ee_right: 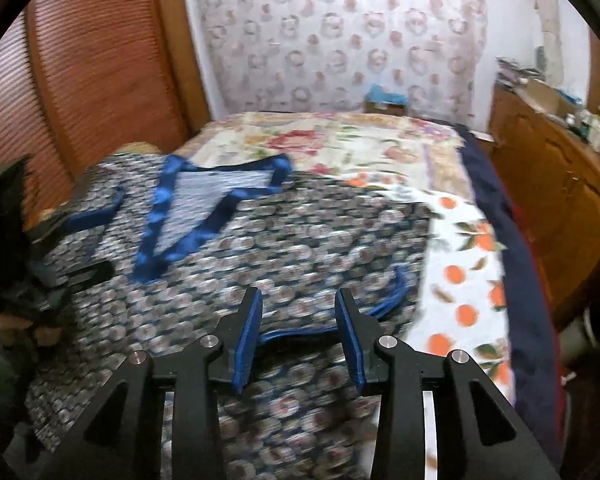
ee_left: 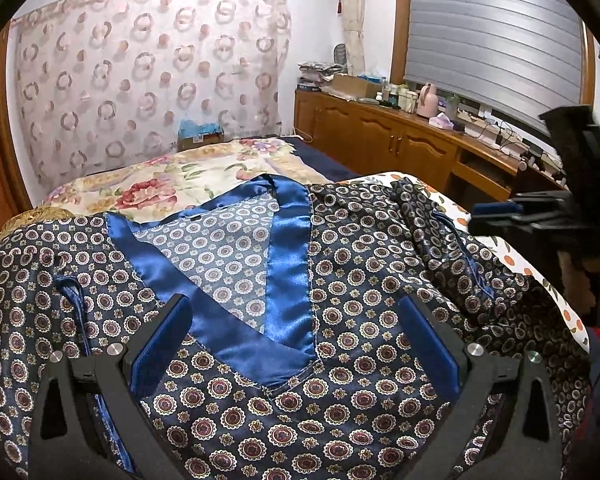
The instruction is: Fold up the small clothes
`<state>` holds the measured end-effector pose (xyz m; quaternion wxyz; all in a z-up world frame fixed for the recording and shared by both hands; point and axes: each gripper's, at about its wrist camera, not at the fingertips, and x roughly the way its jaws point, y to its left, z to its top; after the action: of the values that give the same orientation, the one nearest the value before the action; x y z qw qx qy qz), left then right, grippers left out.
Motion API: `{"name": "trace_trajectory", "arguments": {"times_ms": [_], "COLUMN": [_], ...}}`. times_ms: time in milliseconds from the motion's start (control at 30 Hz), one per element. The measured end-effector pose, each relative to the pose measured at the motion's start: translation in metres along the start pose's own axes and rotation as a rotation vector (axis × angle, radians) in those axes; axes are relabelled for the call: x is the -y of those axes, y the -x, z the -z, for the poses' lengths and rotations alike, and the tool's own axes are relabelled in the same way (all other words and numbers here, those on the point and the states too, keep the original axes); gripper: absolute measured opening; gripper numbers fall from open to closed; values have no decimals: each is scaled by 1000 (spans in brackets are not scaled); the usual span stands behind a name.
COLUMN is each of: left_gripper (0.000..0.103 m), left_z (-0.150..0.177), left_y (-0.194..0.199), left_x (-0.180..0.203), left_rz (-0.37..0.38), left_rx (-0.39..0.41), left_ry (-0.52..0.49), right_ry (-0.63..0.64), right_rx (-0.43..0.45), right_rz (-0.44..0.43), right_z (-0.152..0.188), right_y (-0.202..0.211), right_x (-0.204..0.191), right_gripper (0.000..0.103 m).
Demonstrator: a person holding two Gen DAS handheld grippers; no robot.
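A navy patterned satin top (ee_left: 340,360) with a bright blue V collar (ee_left: 288,264) lies spread flat on the bed. My left gripper (ee_left: 296,340) hovers over its chest just below the collar. It is open wide, and nothing is between its blue pads (ee_left: 160,348). My right gripper (ee_right: 299,300) is over the top's right side (ee_right: 300,240), jaws partly apart and gripping nothing. A blue-trimmed sleeve edge (ee_right: 396,296) lies on the cloth just beyond its fingertips. The right wrist view is motion-blurred. Each gripper shows at the edge of the other's view: right gripper (ee_left: 500,216), left gripper (ee_right: 76,246).
The bed carries a floral quilt (ee_left: 172,184) and an orange-fruit print sheet (ee_right: 460,280). A wooden cabinet (ee_left: 380,136) with clutter on top runs along the right. A louvred wooden door (ee_right: 80,80) stands at the left, a patterned curtain (ee_left: 148,72) covers the far wall.
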<state>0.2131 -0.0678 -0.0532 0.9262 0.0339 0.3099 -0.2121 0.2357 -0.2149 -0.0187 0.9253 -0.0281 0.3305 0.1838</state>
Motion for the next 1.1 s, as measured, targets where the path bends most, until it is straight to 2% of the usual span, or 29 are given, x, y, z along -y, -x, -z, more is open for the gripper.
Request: {"name": "trace_trajectory", "arguments": {"times_ms": [167, 333, 400, 433, 467, 500, 633, 767, 900, 933, 1000, 1067, 1100], "left_gripper": [103, 103, 103, 103, 103, 103, 103, 103, 103, 103, 103, 103, 103], "left_z": [1, 4, 5, 5, 5, 5, 7, 7, 7, 7, 7, 7, 7], "left_y": [3, 5, 6, 6, 6, 6, 7, 6, 6, 6, 6, 6, 6], "left_x": [-2, -7, -9, -9, -10, -10, -11, -15, -21, -22, -24, -26, -26], "left_rz": [-9, -10, -10, -13, -18, -22, -21, -30, -36, -36, -36, -37, -37], "left_rx": [5, 10, 10, 9, 8, 7, 9, 10, 10, 10, 8, 7, 6], "left_ry": [4, 19, 24, 24, 23, 21, 25, 39, 57, 60, 67, 71, 72], "right_ry": [-35, -73, -63, -51, -40, -36, -1, 41, 91, 100, 121, 114, 107], "right_rx": [-87, -135, -137, -138, -122, -95, -14, 28, 34, 30, 23, 30, 32], "right_rz": [108, 149, 145, 156, 165, 166, 150, 47, -35, -39, -28, -13, -11], "right_z": [-4, -10, -17, -18, -21, -23, -30, -37, -44, -46, -48, -48, -48], "right_y": [-34, -59, -67, -69, -68, -70, -58, -43, -48, -52, -59, -60, -61], "right_x": [24, 37, 37, 34, 34, 28, 2, -20, -44, -49, -56, -55, -51], "right_gripper": [39, 39, 26, 15, 10, 9, 6, 6, 6, 6, 17, 41, 44]}}
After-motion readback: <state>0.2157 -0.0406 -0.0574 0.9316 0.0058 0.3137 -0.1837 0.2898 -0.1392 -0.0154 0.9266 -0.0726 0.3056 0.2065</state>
